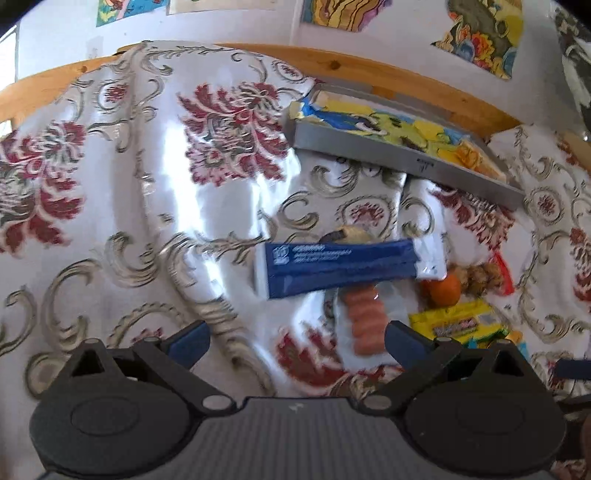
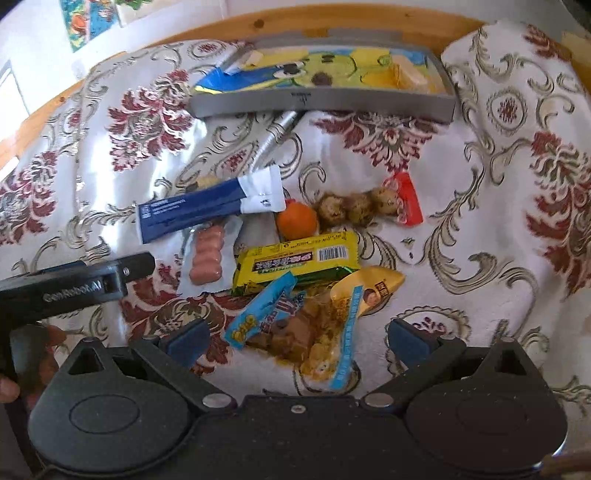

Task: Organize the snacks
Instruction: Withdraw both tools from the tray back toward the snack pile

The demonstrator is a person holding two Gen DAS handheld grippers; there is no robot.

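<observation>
On the table, covered with a white cloth with red flowers and grey scrolls, the snacks lie in a loose group in front of both grippers. The left gripper has its jaws wide apart and holds nothing; the sausage pack lies just ahead between them, nearer to the right finger. The right gripper also has its jaws wide and empty; the crumpled bag of brown candies with a blue wrapper lies between its fingers, not touched by them. In the right wrist view, the left gripper comes in from the left edge, near the sausage pack.

Behind the group stands a grey tray near the wooden edge of the table. Inside it I see only a colourful cartoon picture in yellow, green and blue; I cannot tell if any snack is in it. A silver pen-like object lies just in front of the tray.

The blue and white stick packets lie partly over the top of the sausage pack. Beside them are an orange fruit, a red pack of speckled eggs, and a yellow bar with a barcode.
</observation>
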